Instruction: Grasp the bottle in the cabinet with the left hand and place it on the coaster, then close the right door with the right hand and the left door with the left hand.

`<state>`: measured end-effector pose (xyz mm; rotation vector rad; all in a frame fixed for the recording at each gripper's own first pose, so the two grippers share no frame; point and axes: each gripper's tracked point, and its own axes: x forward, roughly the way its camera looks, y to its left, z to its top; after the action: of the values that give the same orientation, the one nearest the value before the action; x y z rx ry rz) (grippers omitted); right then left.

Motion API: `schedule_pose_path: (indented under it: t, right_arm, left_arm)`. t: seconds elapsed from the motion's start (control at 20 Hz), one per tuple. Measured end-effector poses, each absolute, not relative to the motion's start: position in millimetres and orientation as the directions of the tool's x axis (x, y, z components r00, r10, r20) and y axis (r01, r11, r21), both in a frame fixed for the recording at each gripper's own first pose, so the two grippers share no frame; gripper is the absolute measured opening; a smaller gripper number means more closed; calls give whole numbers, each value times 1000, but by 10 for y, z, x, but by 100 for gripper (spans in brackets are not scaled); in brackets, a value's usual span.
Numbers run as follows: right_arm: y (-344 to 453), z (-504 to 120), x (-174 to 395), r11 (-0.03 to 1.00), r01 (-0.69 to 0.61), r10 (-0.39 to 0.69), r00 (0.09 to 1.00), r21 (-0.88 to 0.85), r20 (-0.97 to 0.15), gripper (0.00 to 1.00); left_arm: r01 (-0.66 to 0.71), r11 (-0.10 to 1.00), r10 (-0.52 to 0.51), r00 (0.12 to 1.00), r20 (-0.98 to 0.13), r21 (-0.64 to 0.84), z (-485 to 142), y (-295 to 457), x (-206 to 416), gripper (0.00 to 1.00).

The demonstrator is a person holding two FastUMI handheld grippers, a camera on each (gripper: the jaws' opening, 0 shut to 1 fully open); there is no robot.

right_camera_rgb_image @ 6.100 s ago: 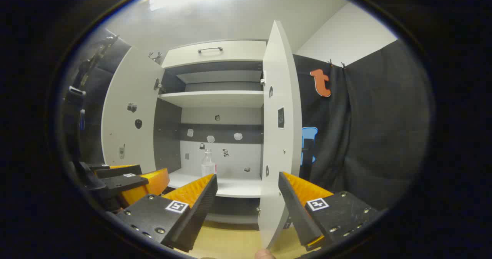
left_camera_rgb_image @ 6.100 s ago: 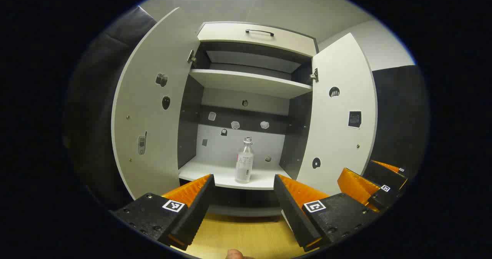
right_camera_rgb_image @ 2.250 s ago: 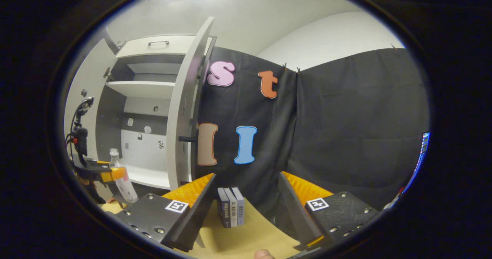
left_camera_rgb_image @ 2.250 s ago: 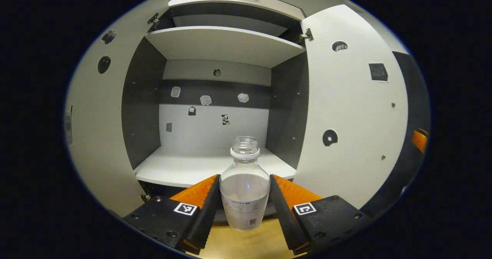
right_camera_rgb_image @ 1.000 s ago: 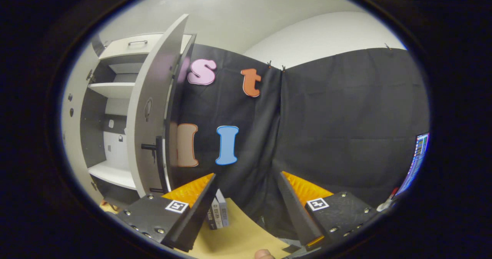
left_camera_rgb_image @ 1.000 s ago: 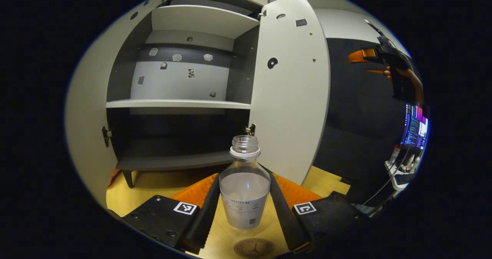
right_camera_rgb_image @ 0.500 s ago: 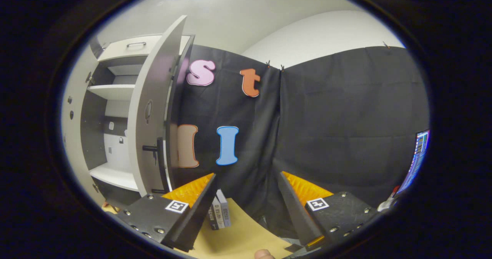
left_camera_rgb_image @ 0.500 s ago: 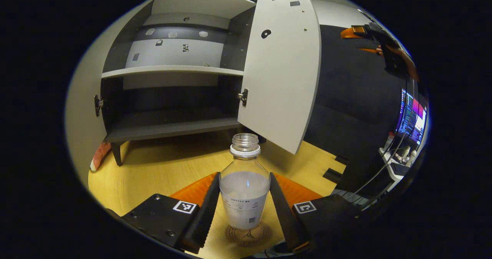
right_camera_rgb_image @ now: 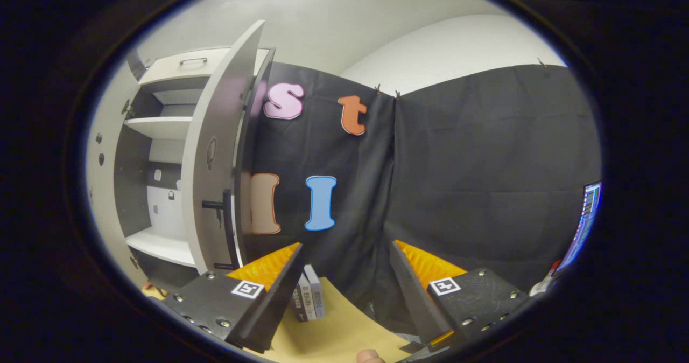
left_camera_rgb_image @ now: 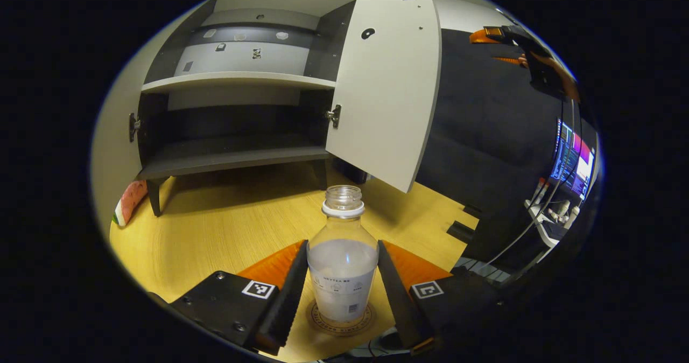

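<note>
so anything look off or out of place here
Only small things: the clear plastic bottle has no cap, its mouth open, though it stands upright between the left gripper fingers over the round brown coaster. Nothing spilled.

The right gripper is held with its jaws spread wide, nothing between them. A tall white cabinet is seen at left, its pale right door swung open, a dark bar handle mounted on it. Small upright books are stood on the light wooden tabletop.
</note>
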<state>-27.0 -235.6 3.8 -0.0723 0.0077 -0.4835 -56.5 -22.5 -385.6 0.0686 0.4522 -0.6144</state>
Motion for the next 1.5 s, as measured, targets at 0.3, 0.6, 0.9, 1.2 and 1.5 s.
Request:
schedule_pose_path:
  t: [0.3, 0.6, 0.9, 1.2, 1.5]
  right_arm:
    - [-2354, -16, -252, 885, 460, -461, 887, -64, -1, 96]
    - [-2293, -64, -172, 895, 442, -444, 896, -64, -8, 96]
    - [-2290, -128, -144, 898, 435, -437, 899, -62, -21, 96]
    - [-2332, -181, -158, 896, 441, -443, 896, -56, -27, 96]
    - [-2338, -232, -147, 896, 442, -444, 895, -49, -38, 96]
  left_arm:
    - [605, 795, -552, 694, -461, -40, -3865, -240, -630, 78]
    - [610, 793, -516, 677, -525, 8, -3986, -177, -799, 81]
    - [620, 784, -528, 672, -519, 5, -3901, -226, -819, 81]
    - [616, 787, -520, 673, -526, 10, -3863, -239, -791, 81]
    - [615, 788, -512, 671, -536, 16, -3846, -239, -784, 81]
